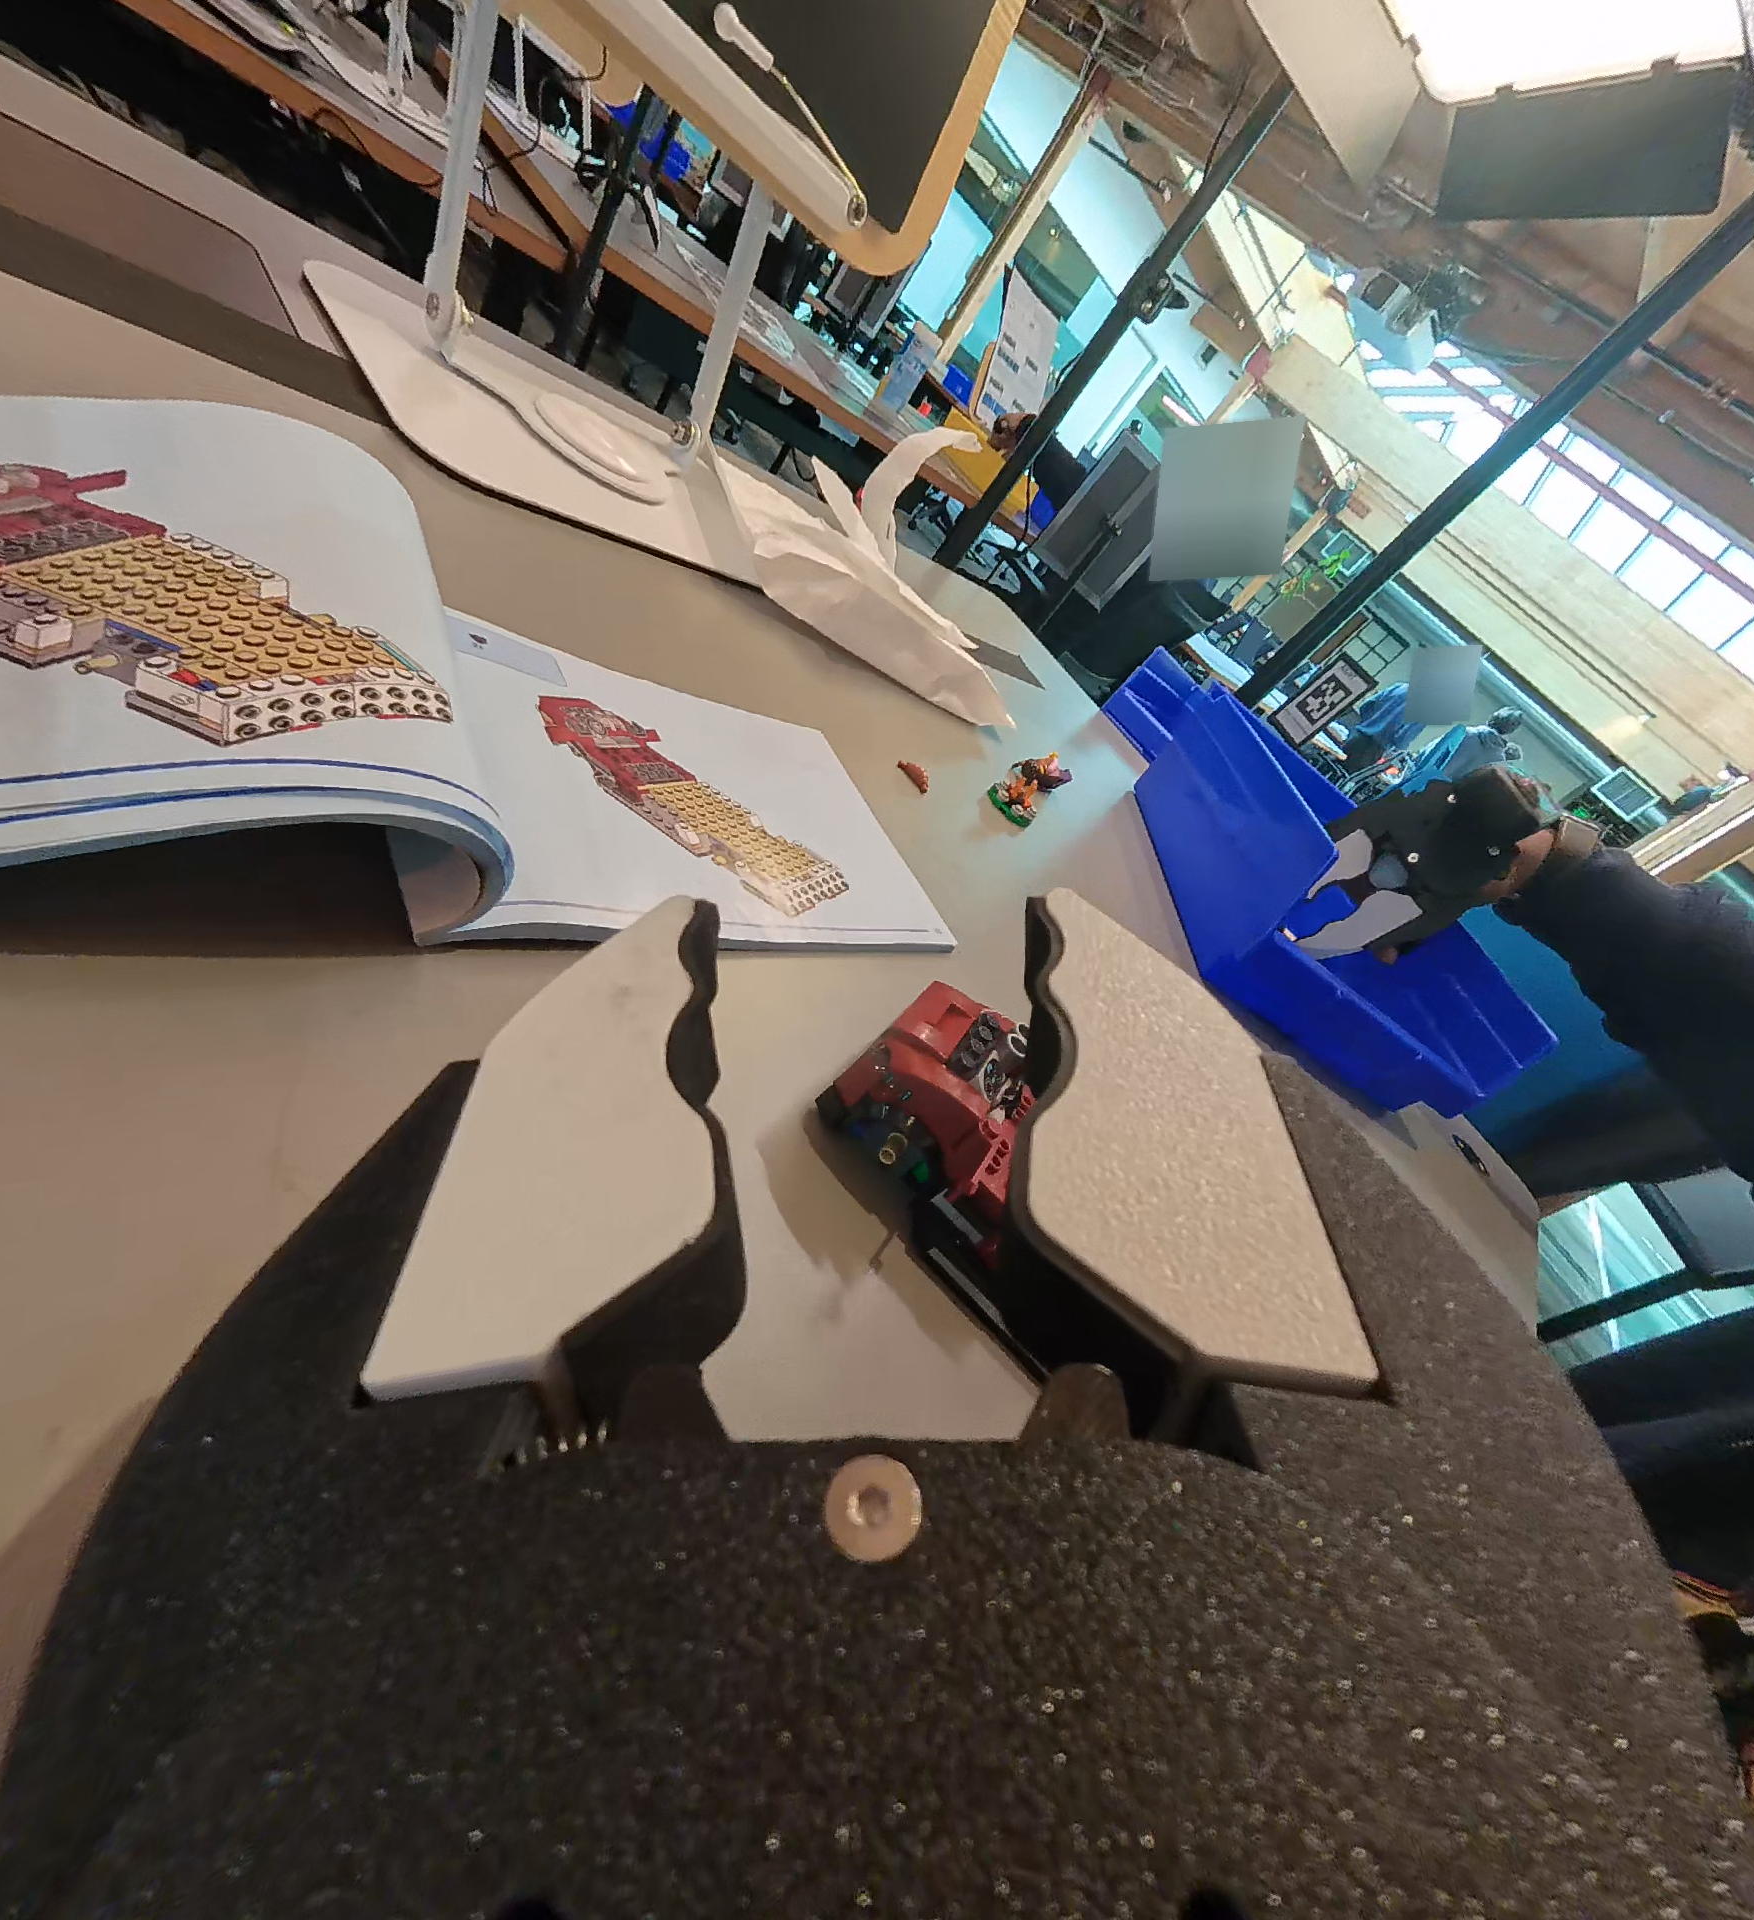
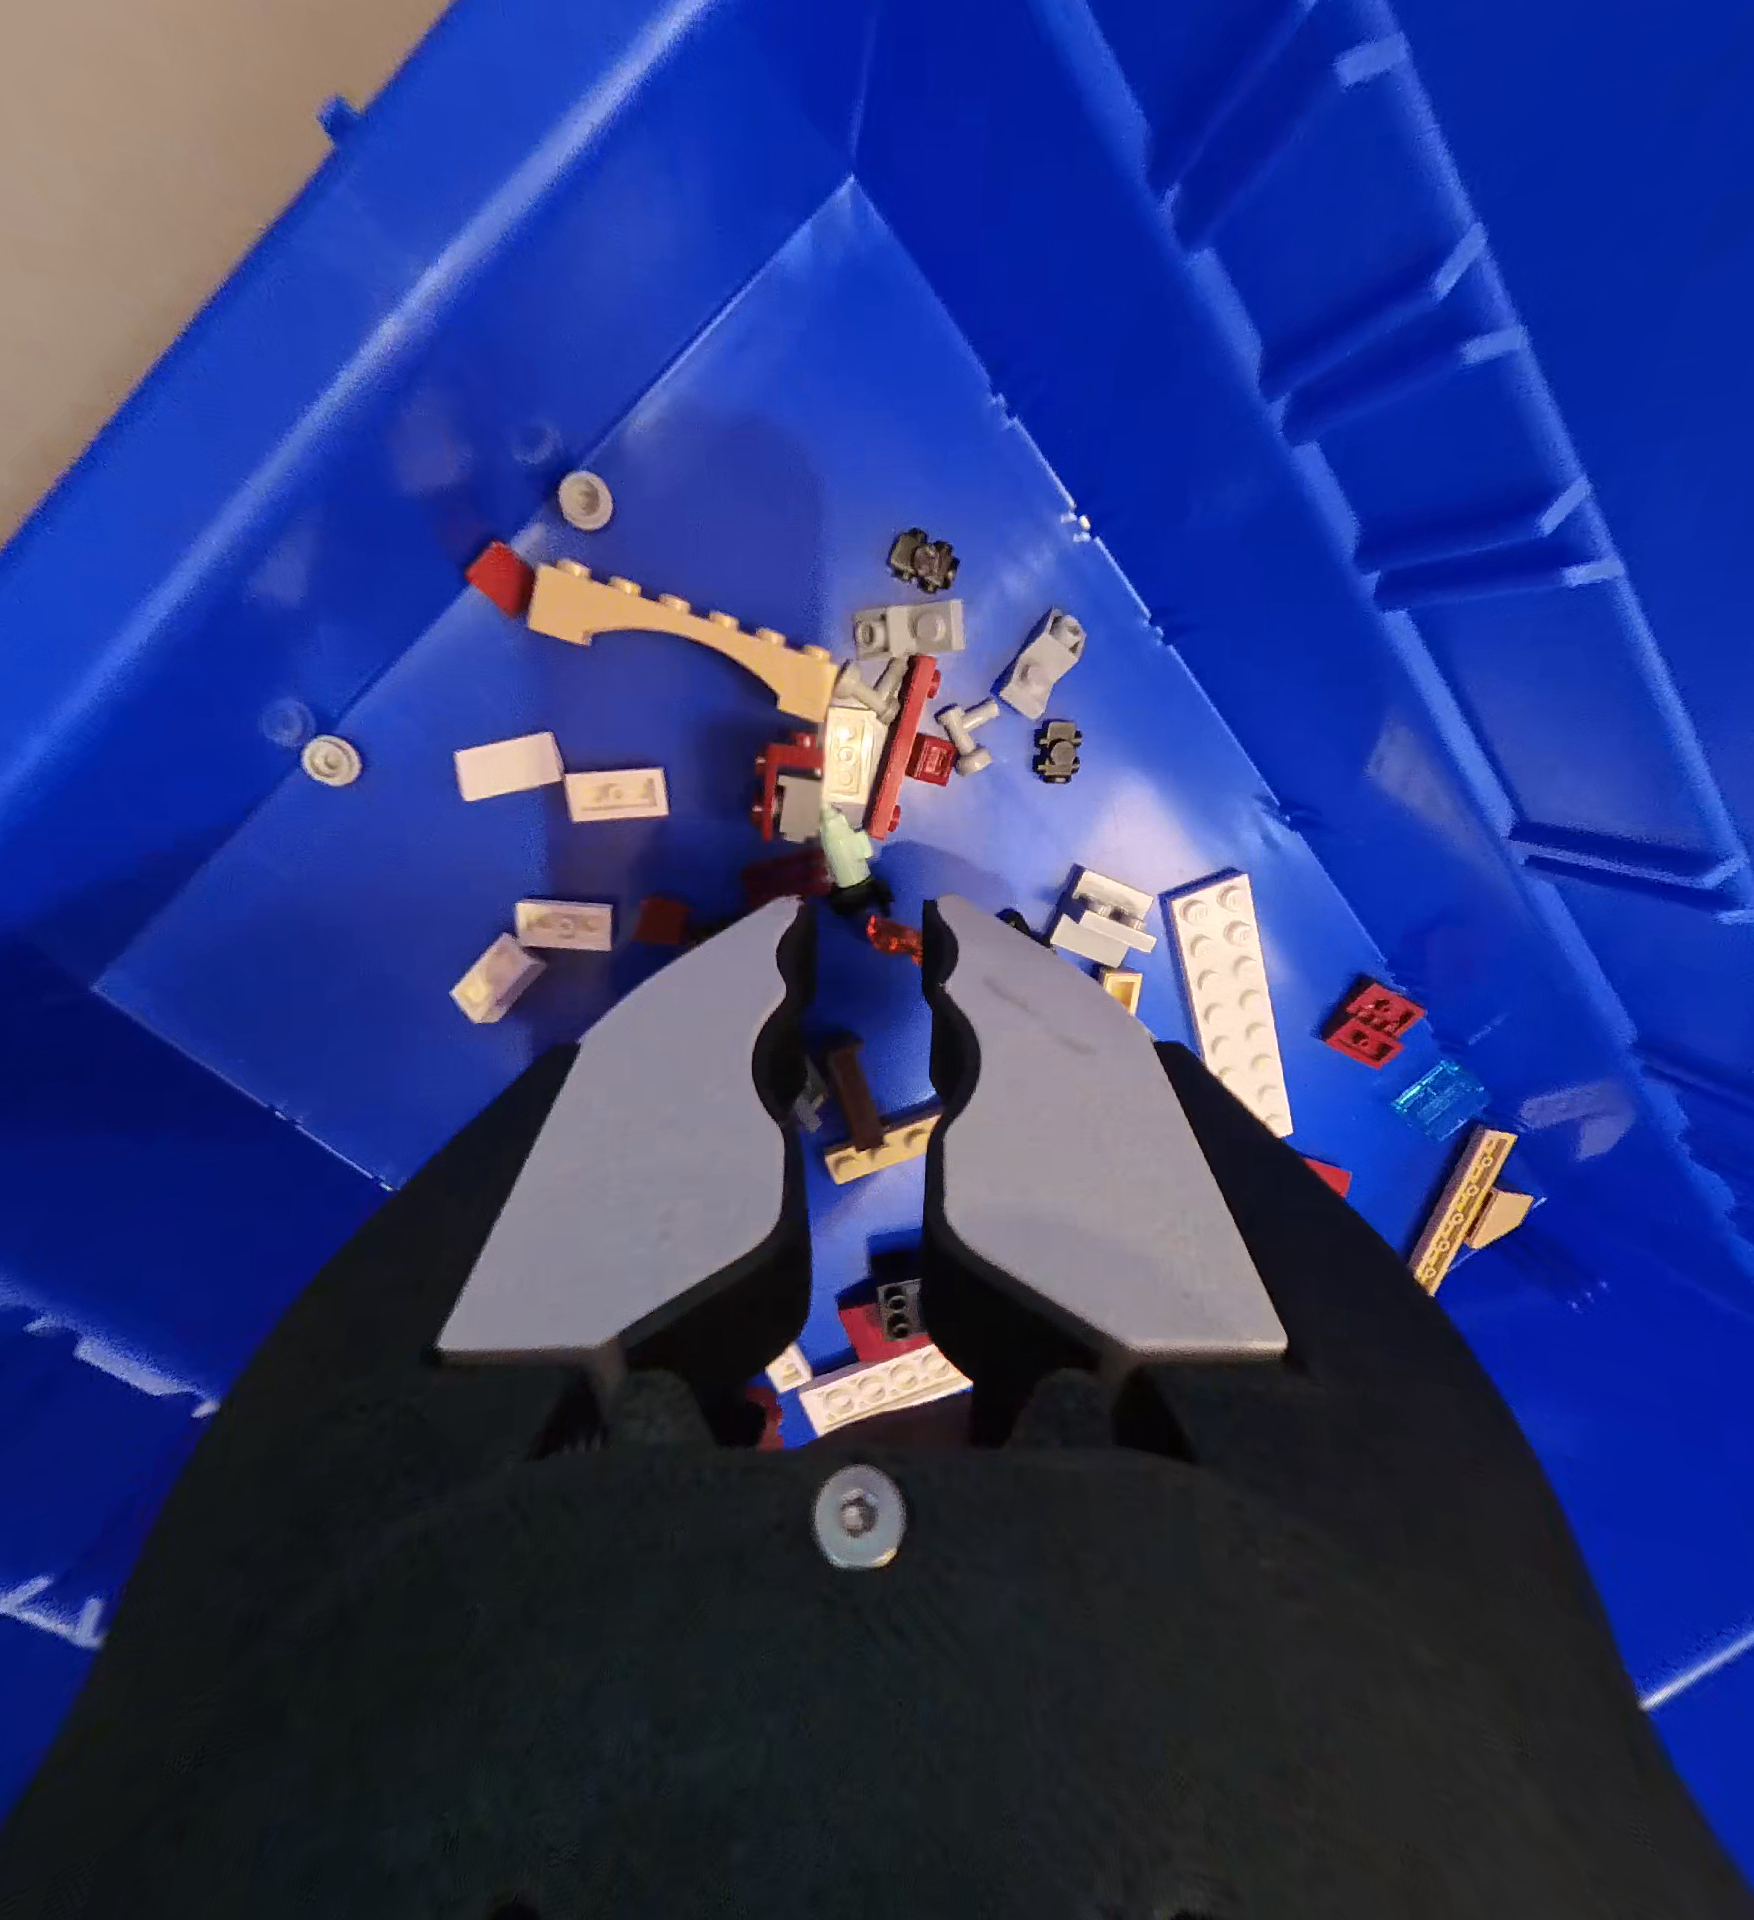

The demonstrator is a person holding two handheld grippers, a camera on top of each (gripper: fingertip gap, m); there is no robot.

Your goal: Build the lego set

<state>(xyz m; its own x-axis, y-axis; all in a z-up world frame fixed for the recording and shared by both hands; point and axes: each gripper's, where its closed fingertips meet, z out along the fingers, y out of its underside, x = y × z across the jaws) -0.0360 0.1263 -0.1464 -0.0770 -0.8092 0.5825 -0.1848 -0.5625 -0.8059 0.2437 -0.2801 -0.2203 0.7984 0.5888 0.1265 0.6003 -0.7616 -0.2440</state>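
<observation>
The left gripper (image 1: 871, 935) hangs low over the grey table (image 1: 177, 1091), fingers spread wide. A dark red brick model (image 1: 930, 1086) sits on the table between them, close against the right-hand finger (image 1: 1153, 1122), whether touching I cannot tell; the left-hand finger (image 1: 582, 1132) stands clearly apart from it, so nothing is clamped. Just beyond the fingertips lies an open instruction booklet (image 1: 707, 790), and farther toward the table's far edge a small brown piece (image 1: 912, 774) and a little figure on a green base (image 1: 1027, 788).

The right gripper (image 2: 860, 920) reaches down into the blue bin (image 2: 956, 343), which stands at the table's right edge. Its fingers are narrow with a visible gap, pressing on nothing. Just ahead of the tips lie a transparent orange piece (image 2: 894, 935) and a pale green piece on a black stub (image 2: 847, 857), with a dark red and grey cluster (image 2: 842, 769) beyond and a tan arch (image 2: 686, 639) toward the bin's far corner.

Risks, as I judge them: the pieces at the right tips are small and crowded, so a pinch could catch two, or flick the orange one aside. The model sits off-centre in the left fingers, so a squeeze could shove or twist it, perhaps popping bricks loose.
</observation>
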